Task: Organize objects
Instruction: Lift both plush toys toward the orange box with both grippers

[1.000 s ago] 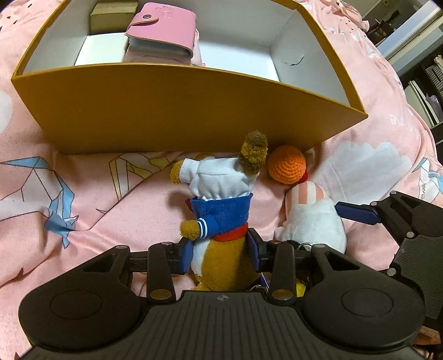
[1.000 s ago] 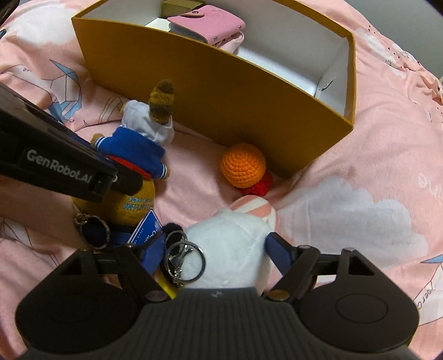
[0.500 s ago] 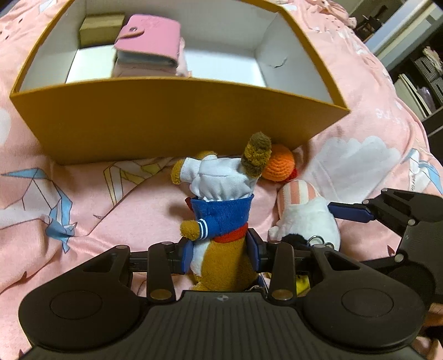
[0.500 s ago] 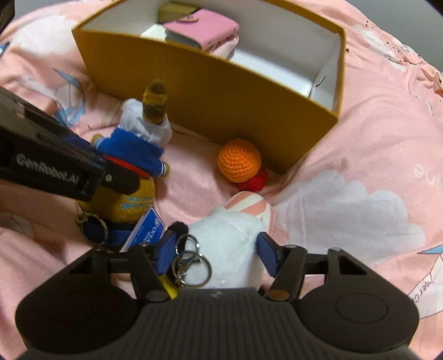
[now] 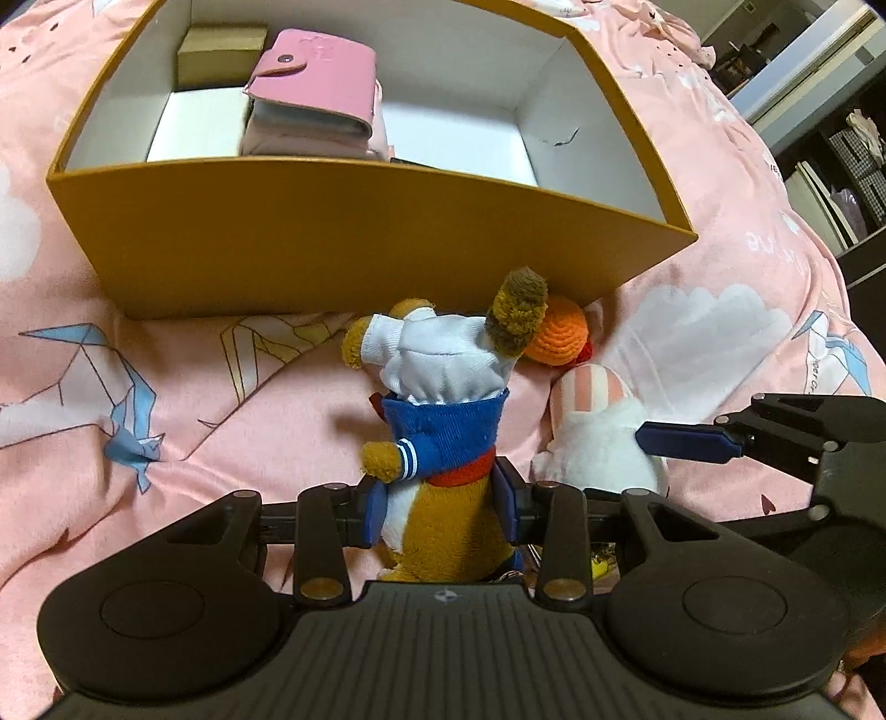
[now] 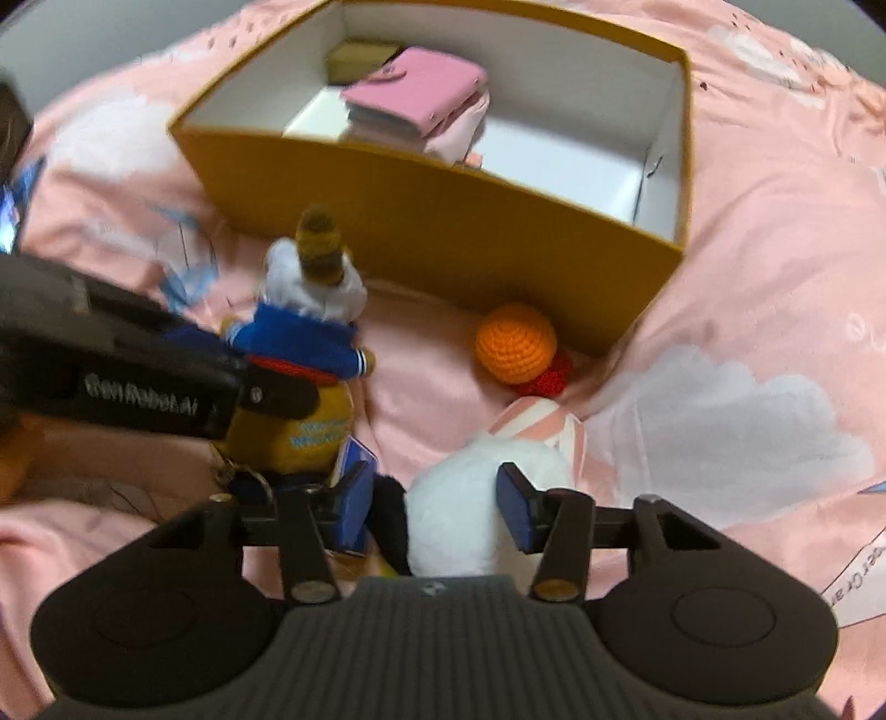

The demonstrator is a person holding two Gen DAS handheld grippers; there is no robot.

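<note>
A pink bedspread (image 5: 166,387) fills nearly the whole scene — soft, rumpled fabric printed with white clouds (image 5: 703,327), blue and yellow origami cranes (image 5: 130,426) and scattered small hearts, with pale lettering near its right side. Folds and creases run across it under warm indoor light. Beyond its upper right edge, seen from the left wrist camera, the room falls into shadow — dark shelving (image 5: 841,160) holds what look like stacked books or papers, too dim and small to read. In the right wrist camera a plain grey surface (image 6: 83,50) shows past the bedspread's upper left edge, blurred.
</note>
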